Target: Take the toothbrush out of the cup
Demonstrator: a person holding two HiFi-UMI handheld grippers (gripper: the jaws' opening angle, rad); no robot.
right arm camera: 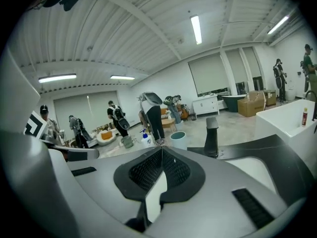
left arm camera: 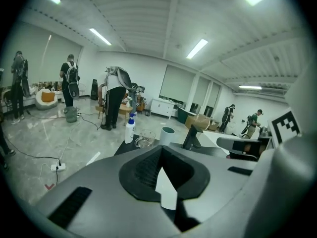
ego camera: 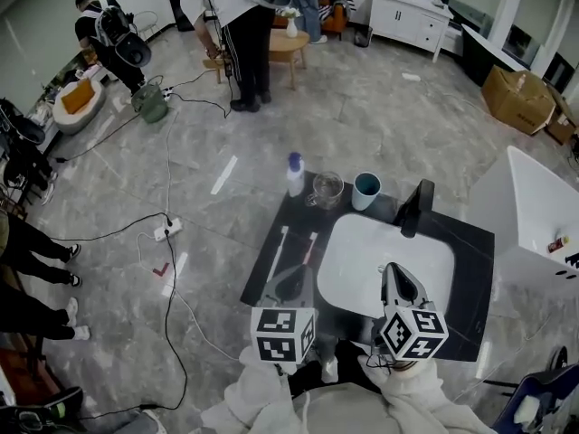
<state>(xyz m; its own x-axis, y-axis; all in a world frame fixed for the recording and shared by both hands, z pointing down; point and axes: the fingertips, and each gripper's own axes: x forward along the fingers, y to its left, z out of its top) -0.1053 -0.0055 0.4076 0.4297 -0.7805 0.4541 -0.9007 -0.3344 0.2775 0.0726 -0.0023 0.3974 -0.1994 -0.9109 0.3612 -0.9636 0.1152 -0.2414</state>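
A teal cup (ego camera: 365, 190) stands on the black counter (ego camera: 271, 242) behind the white sink (ego camera: 362, 251); no toothbrush shows in it. Two toothbrushes lie flat on the counter left of the sink, one white (ego camera: 276, 250) and one with a reddish handle (ego camera: 310, 245). My left gripper (ego camera: 291, 283) hovers over the counter's near left part, shut and empty, its tips meeting (left arm camera: 161, 147). My right gripper (ego camera: 396, 277) is above the sink's near edge, also shut with nothing in it (right arm camera: 162, 148). Both point towards the cup (left arm camera: 167, 135) (right arm camera: 178, 139), well short of it.
A glass mug (ego camera: 326, 189) and a white spray bottle (ego camera: 295, 175) stand left of the cup. A black faucet (ego camera: 414, 208) rises behind the sink. A white cabinet (ego camera: 534, 215) is at the right. People stand farther back, and cables run over the floor.
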